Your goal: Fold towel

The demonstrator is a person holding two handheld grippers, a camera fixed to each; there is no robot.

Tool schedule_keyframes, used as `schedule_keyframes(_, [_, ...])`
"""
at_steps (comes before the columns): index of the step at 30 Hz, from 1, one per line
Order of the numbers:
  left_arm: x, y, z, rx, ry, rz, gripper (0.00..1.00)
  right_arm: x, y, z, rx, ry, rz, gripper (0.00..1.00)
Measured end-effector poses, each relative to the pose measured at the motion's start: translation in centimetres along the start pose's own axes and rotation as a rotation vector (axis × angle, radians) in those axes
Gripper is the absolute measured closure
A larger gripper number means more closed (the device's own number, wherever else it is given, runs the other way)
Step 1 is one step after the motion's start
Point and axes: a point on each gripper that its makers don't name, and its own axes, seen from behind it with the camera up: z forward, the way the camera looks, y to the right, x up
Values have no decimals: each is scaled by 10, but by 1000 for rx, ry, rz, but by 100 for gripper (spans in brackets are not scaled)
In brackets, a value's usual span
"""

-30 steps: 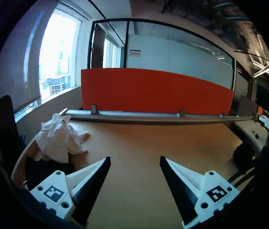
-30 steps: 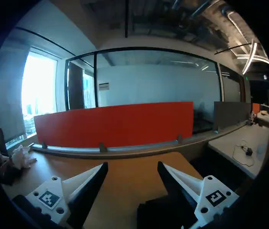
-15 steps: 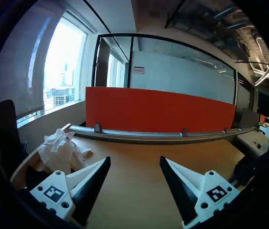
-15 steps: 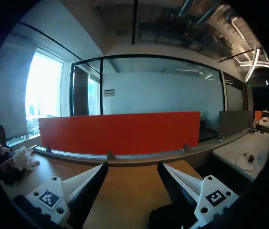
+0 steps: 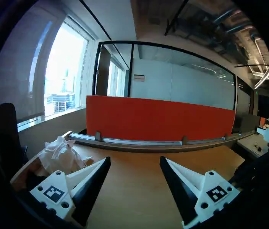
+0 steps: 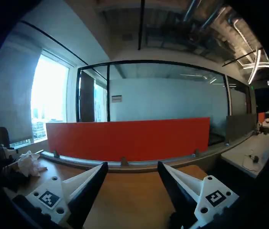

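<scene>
A crumpled white towel (image 5: pixel 61 155) lies in a heap at the far left of the wooden desk (image 5: pixel 142 179); in the right gripper view the towel (image 6: pixel 29 164) is a small bundle at the left. My left gripper (image 5: pixel 134 164) hovers above the desk, open, with nothing between its fingers, and the towel is ahead and to its left. My right gripper (image 6: pixel 132 170) is open too and holds nothing, far to the right of the towel.
An orange divider panel (image 5: pixel 159 118) on a grey rail closes the desk's far edge. A dark office chair (image 5: pixel 6 133) stands left of the desk by the window. Another desk (image 6: pixel 251 154) with a cable lies to the right.
Both views have tilted upward over the last second, so the desk and towel sit lower in the frames. Both grippers stayed open.
</scene>
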Motion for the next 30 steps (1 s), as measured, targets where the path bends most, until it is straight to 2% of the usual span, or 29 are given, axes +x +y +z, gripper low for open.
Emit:
schedule_keyframes(12, [1, -4, -7, 2, 48, 39, 4, 8, -20, -7, -5, -1, -14, 0])
schedule_keyframes(17, [-5, -4, -8, -2, 65, 71, 5, 2, -24, -12, -9, -15, -12, 0])
schedule_keyframes(21, [-16, -7, -11, 1, 87, 92, 4, -2, -28, -15, -12, -22, -10, 0])
schedule_keyframes(27, [-41, -13, -16, 6, 119, 89, 5, -7, -34, -21, -13, -7, -5, 0])
schedule_keyframes(30, [-54, -17, -19, 11, 138, 93, 5, -14, -38, -21, -7, -5, -23, 0])
